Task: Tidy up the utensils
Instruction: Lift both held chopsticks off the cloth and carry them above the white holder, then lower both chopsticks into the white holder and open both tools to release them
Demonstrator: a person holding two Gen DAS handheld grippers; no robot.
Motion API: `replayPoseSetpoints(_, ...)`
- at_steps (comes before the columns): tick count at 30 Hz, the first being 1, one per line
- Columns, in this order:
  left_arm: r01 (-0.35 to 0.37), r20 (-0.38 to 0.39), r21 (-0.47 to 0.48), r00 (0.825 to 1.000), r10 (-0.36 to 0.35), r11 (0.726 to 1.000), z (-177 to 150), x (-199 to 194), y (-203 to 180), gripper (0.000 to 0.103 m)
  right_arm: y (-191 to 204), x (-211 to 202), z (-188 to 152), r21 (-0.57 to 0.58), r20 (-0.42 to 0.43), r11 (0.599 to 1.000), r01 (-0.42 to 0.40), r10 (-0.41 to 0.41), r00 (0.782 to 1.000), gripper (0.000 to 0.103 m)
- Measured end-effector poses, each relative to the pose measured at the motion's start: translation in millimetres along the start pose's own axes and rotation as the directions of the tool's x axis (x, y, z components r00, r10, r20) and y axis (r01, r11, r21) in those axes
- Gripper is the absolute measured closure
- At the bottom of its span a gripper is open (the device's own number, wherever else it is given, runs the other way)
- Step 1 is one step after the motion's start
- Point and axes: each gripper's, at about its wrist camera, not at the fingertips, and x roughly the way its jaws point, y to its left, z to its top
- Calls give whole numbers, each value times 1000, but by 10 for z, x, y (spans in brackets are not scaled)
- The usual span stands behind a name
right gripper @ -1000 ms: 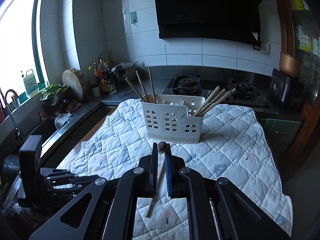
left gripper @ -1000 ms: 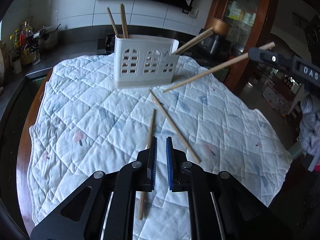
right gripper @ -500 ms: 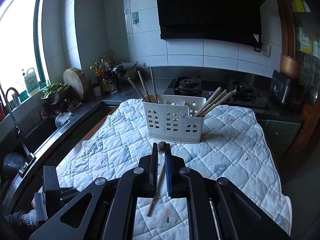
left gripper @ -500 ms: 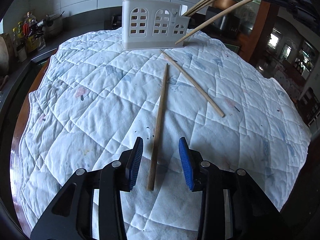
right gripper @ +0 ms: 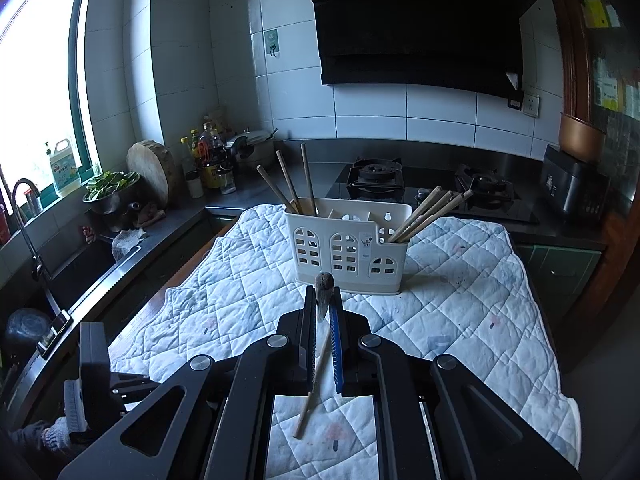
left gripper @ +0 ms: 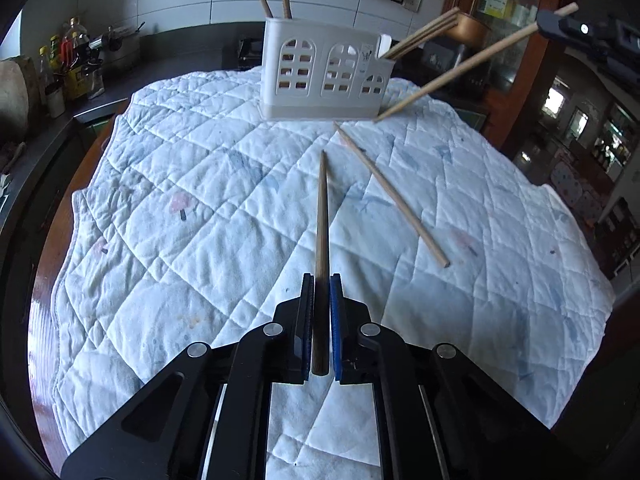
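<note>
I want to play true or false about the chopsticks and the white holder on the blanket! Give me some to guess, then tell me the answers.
1. The left tongs are shut on a dark chopstick. True.
2. The holder has tipped over. False: it stands upright on the blanket.
3. One pale chopstick lies loose on the blanket. True.
4. The right tongs are empty. False: they are shut on a chopstick.
5. The holder has no chopsticks in it. False: several stick out at both ends.
</note>
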Motion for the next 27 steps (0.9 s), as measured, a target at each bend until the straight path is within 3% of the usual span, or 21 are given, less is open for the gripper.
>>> replayPoseSetpoints(4,41,79,-21,996,-39,999,260,-197,20,97,-15,-17,117,-5,11,1000,0,1,1000,96)
replayPoseSetpoints(13,110,150,-17,983,-106,994,851,-305,0,97,-136,3,542,-1,31,1000,9,-9,999,96)
replayPoseSetpoints(27,82,183,92,978,-98,992,1753,-385,-146,97,-391,115,1295,-54,29,990,132,-130,991,96)
